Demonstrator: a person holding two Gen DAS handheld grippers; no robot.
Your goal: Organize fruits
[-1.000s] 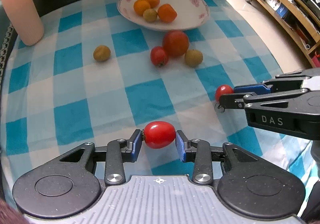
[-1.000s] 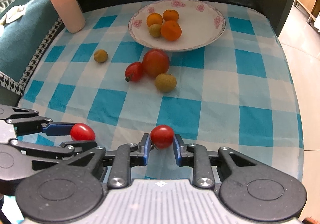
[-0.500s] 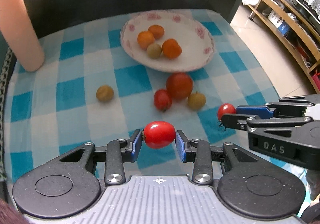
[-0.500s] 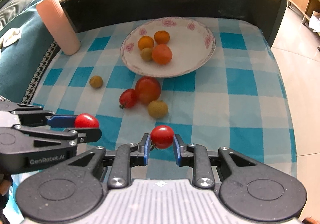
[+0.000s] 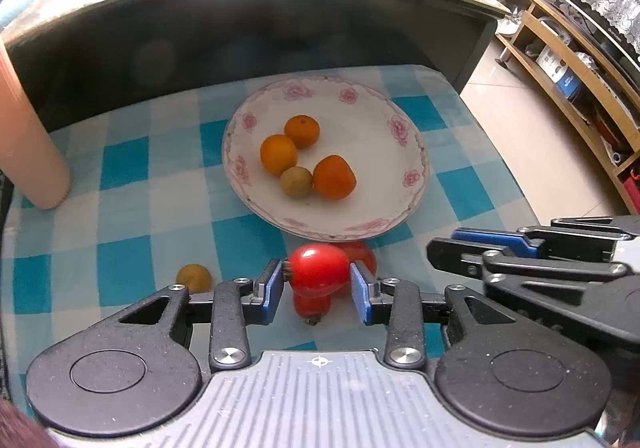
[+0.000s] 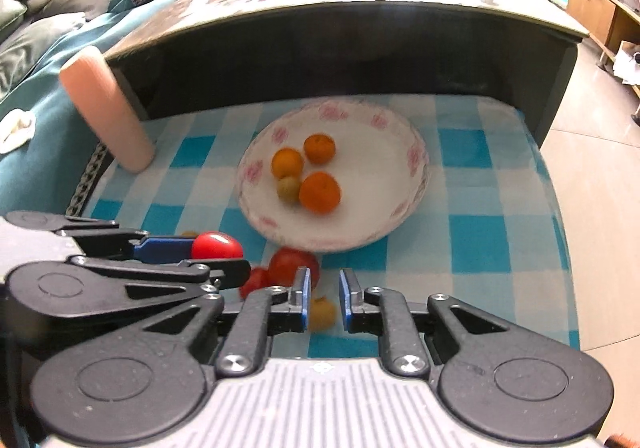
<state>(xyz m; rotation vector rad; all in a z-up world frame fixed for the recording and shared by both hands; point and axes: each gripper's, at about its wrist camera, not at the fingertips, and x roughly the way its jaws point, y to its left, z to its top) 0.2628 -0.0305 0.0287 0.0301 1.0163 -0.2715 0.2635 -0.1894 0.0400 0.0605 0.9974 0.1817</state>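
Note:
My left gripper is shut on a red cherry tomato, held above the cloth just short of the plate; it also shows in the right wrist view. My right gripper has nothing between its pads and its jaws stand a small gap apart. The floral plate holds three oranges and a small brown-green fruit. On the cloth lie a large tomato, a small tomato and a brown fruit below my right fingers.
A pink cylinder stands at the far left. Another brown fruit lies on the checked cloth left of my left fingers. A dark tabletop edge overhangs behind the plate. Floor and shelves are to the right.
Both grippers have risen and moved toward the plate. The cherry tomato that was between my right fingers is no longer there. The left gripper still holds its tomato.

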